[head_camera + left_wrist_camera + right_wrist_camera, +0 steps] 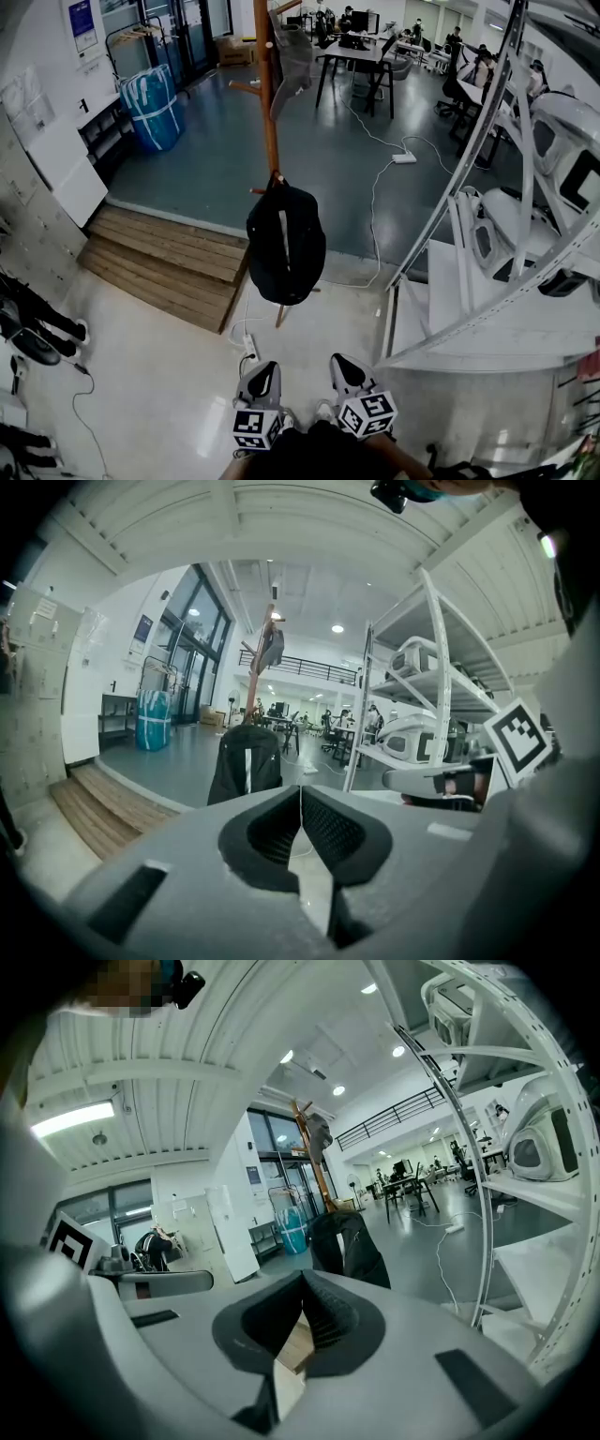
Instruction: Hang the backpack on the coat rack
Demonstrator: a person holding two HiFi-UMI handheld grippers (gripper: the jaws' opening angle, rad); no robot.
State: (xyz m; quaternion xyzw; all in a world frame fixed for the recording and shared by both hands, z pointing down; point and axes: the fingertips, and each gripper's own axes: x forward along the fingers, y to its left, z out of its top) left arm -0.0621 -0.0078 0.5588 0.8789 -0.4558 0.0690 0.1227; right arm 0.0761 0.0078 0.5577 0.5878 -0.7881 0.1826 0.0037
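Black fabric backpack (286, 244) hangs on tall wooden coat rack (267, 94). Gripper views alone reveal left gripper (301, 794), right gripper (302, 1288) closed, empty.

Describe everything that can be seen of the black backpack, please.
The backpack is black and looks like soft fabric, with a pale vertical stripe down its middle. It hangs upright by its top from a low peg of the wooden coat rack and lies against the pole. It is close to the wooden step. Nothing else touches it.
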